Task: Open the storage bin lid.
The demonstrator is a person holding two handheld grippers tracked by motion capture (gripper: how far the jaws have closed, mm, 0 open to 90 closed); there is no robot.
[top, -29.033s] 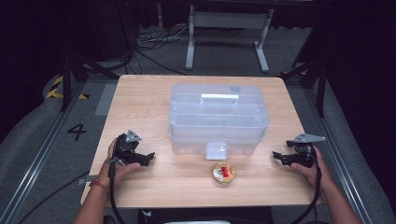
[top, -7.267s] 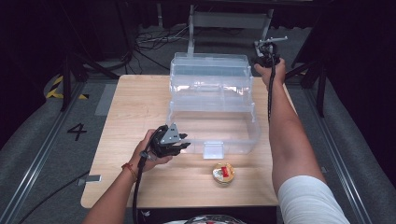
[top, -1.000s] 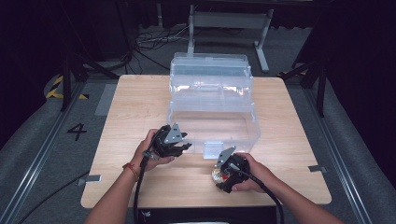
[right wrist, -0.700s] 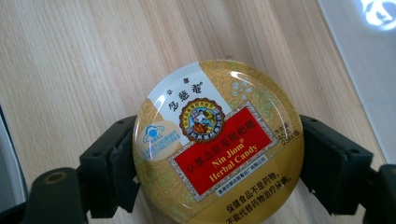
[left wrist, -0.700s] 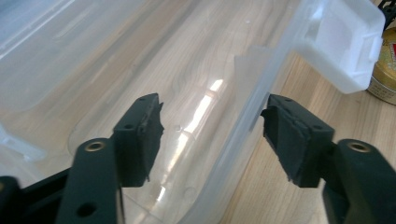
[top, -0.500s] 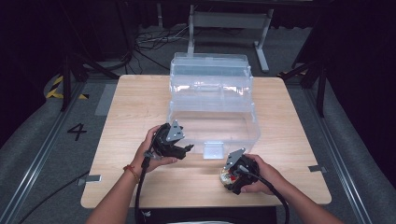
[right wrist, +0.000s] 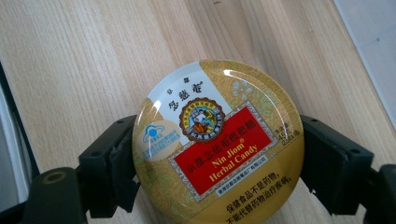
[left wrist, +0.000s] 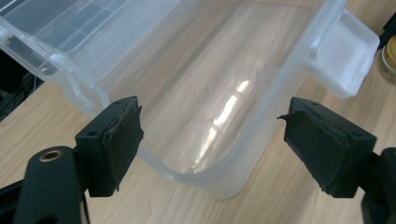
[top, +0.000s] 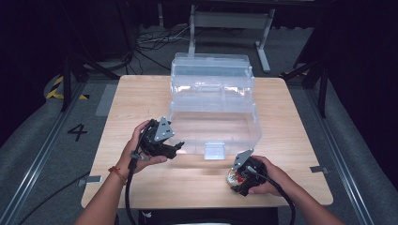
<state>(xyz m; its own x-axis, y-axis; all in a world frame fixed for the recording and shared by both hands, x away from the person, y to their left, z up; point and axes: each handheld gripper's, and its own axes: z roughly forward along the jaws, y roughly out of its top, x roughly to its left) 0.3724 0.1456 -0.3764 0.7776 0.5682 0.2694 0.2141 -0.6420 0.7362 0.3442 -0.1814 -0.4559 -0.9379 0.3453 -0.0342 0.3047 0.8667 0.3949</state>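
Observation:
A clear plastic storage box [top: 244, 136] stands mid-table with its lid raised at the back. My left gripper [top: 174, 148] hovers just off the box's front left corner [left wrist: 210, 179]. Its jaws have just been opening and now stand open, the pads [left wrist: 122, 135] touching nothing. A round gold and red candy tin [right wrist: 217, 140] lies on the wood in front of the box, right of its latch [top: 215, 151]. My right gripper [top: 238, 182] is shut on the tin [top: 233, 176], one pad pressed against each side [right wrist: 218, 163].
The table's front edge [top: 206, 205] runs close behind both hands. The box's white latch flap [left wrist: 343, 60] hangs over its front wall, and the tin's edge [left wrist: 388, 56] lies just past it. Bare wood [top: 117, 108] lies left of the box.
My left gripper has drawn back from the box corner, risen a little and spread its jaws. The right gripper has shifted slightly right along the front of the table, over the tin.

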